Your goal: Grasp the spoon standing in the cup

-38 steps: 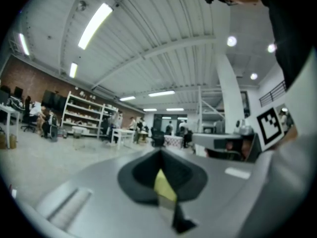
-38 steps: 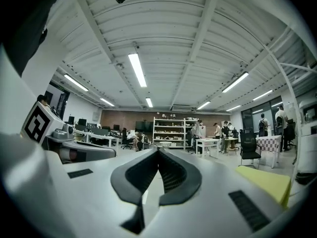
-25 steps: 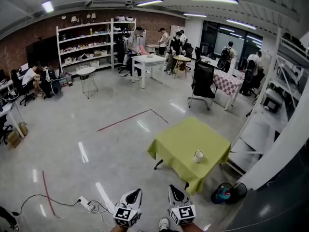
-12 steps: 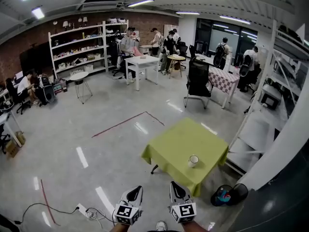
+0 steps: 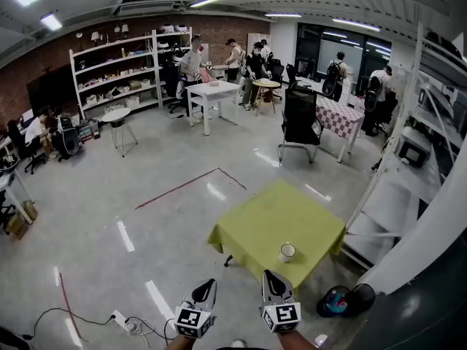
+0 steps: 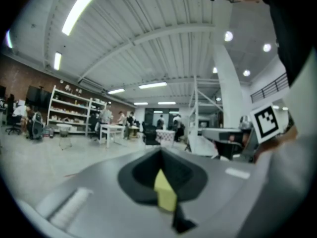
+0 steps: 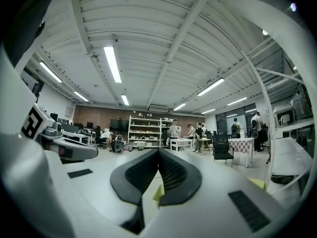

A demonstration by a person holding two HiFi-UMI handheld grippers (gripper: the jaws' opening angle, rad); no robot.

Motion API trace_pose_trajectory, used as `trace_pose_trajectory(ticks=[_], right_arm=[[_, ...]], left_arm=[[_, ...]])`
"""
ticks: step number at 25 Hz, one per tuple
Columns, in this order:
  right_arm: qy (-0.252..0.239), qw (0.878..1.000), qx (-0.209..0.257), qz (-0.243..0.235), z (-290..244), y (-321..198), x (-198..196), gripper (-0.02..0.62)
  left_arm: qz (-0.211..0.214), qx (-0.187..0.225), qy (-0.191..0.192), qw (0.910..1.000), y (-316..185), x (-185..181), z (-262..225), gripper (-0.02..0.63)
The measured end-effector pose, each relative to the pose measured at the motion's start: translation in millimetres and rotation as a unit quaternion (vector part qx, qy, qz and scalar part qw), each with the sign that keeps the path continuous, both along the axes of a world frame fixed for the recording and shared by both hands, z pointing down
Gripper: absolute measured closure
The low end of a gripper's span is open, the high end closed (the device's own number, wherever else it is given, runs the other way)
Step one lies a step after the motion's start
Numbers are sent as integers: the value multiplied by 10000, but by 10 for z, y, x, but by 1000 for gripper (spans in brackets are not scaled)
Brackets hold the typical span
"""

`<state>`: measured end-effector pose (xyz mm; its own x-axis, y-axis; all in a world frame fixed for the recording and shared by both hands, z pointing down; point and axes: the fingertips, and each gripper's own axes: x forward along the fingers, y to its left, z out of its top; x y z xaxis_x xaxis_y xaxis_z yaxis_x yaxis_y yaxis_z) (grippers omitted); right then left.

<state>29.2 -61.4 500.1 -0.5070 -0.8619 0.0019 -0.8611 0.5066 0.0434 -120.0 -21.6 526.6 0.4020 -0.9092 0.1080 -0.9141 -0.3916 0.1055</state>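
Both shut together and empty, left claw [image 5: 209, 286], right claw [image 5: 269, 277], cup [image 5: 287, 251] nearer than before.

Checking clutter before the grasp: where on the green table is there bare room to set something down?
Nearly all of the table is bare: everything left of and behind the cup, alone near the front right edge. Tight: the strip between cup and that edge, and the right side, beside the rack and bin.

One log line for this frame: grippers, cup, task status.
left gripper shut, empty | right gripper shut, empty | cup on green table, untouched | grasp not begun
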Motion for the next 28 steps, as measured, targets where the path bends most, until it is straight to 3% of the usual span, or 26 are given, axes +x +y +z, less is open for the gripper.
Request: trace_pose_trajectory(ticks=[9, 14, 18, 28], right_arm=[[-37, 9985, -242, -485, 57, -190, -96, 588], [-167, 9981, -376, -468, 52, -372, -92, 588], [-113, 9983, -153, -549, -94, -604, -231, 588], [-169, 9998, -49, -2, -152, -1138, -408, 588]], left_arm=[[-239, -14, 29, 9997, -246, 54, 28, 600], [-86, -77, 196, 9997, -469, 87, 43, 600], [81, 56, 350, 9993, -771, 73, -42, 600], [637, 331, 330, 9969, -1411, -87, -199, 600]])
